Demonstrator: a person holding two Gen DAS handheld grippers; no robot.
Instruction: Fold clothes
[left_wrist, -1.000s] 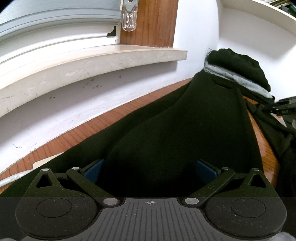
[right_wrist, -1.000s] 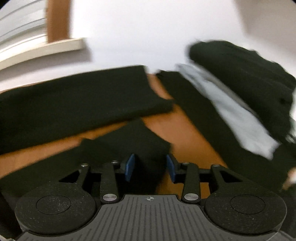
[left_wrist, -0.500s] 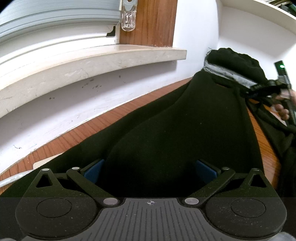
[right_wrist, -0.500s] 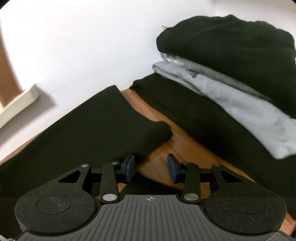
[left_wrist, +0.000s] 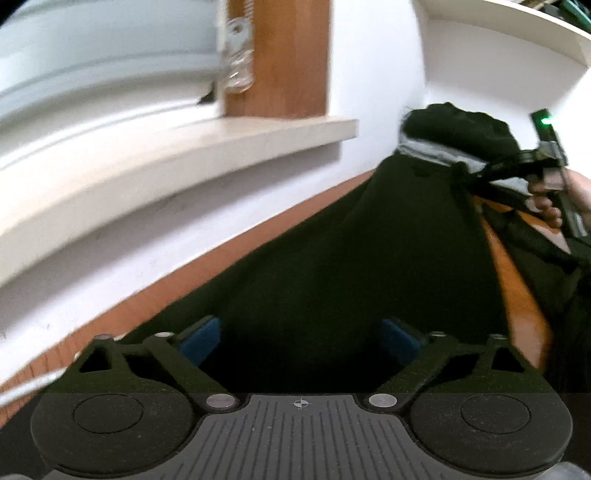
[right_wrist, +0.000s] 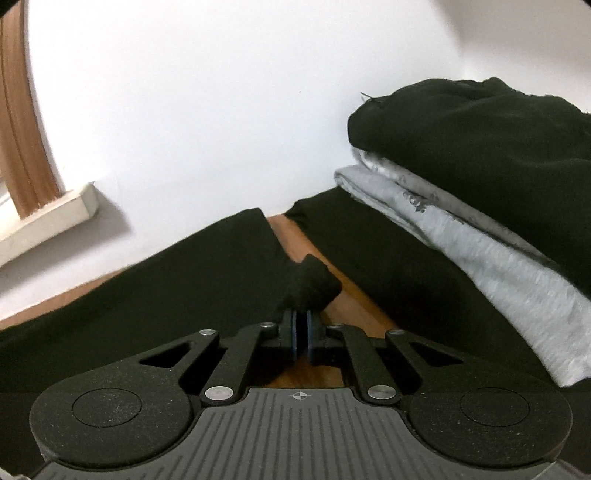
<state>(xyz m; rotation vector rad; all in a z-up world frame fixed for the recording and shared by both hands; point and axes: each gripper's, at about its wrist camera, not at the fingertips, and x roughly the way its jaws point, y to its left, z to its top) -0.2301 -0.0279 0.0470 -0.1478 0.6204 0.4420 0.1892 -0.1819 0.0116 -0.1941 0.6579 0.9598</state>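
Both wrist views look forward and down, close over the black garment (left_wrist: 332, 258), sharing the folded pile (right_wrist: 480, 147).

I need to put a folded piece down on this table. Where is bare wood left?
A narrow wood strip between the black garment and the dark cloth under the folded stack; a band along the wall below the sill. Far corner is crowded; right gripper pinches the garment's corner.

A plain black fabric garment (right_wrist: 155, 288) is lying over the reddish-brown wood-grain table (right_wrist: 354, 295). A folded light grey fleecy cloth (right_wrist: 498, 266) is showing dark smudges, under a folded black garment (right_wrist: 480, 140). The black plastic hand-held gripper (right_wrist: 302, 332) is showing blue pads (right_wrist: 294, 334). The wall (right_wrist: 203, 110) is looking white.
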